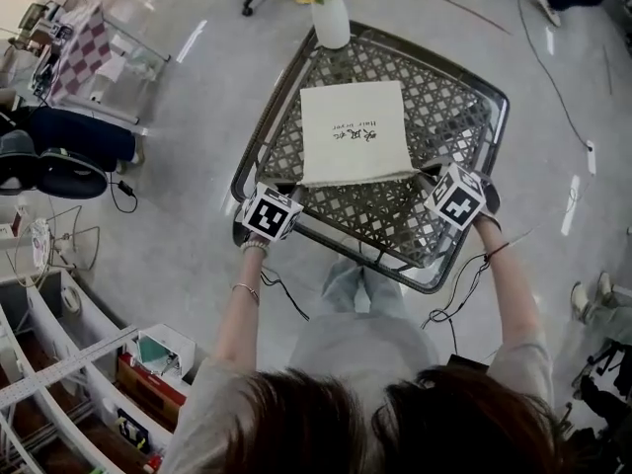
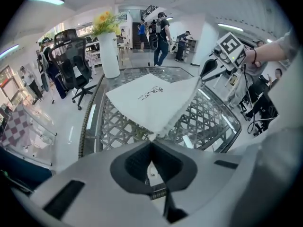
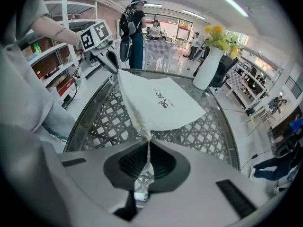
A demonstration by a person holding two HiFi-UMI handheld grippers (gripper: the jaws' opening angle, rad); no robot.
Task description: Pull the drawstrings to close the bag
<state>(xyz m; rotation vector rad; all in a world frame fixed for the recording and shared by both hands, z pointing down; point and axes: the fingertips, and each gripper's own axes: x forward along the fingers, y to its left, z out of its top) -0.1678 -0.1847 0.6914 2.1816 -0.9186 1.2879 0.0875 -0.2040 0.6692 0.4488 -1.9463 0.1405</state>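
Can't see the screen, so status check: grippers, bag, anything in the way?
Left gripper, right gripper: both shut on drawstrings. Bag on table, near edge lifted, mouth not cinched. Vase behind bag, clear.

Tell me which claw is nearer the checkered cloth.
Left. The left claw, shut on the bag's corner, is at the table side facing the checkered cloth; the right claw, pinching a drawstring, is at the opposite corner, farther away.

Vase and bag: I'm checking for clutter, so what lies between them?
Nothing: the head view shows only bare lattice table between the vase and the bag.
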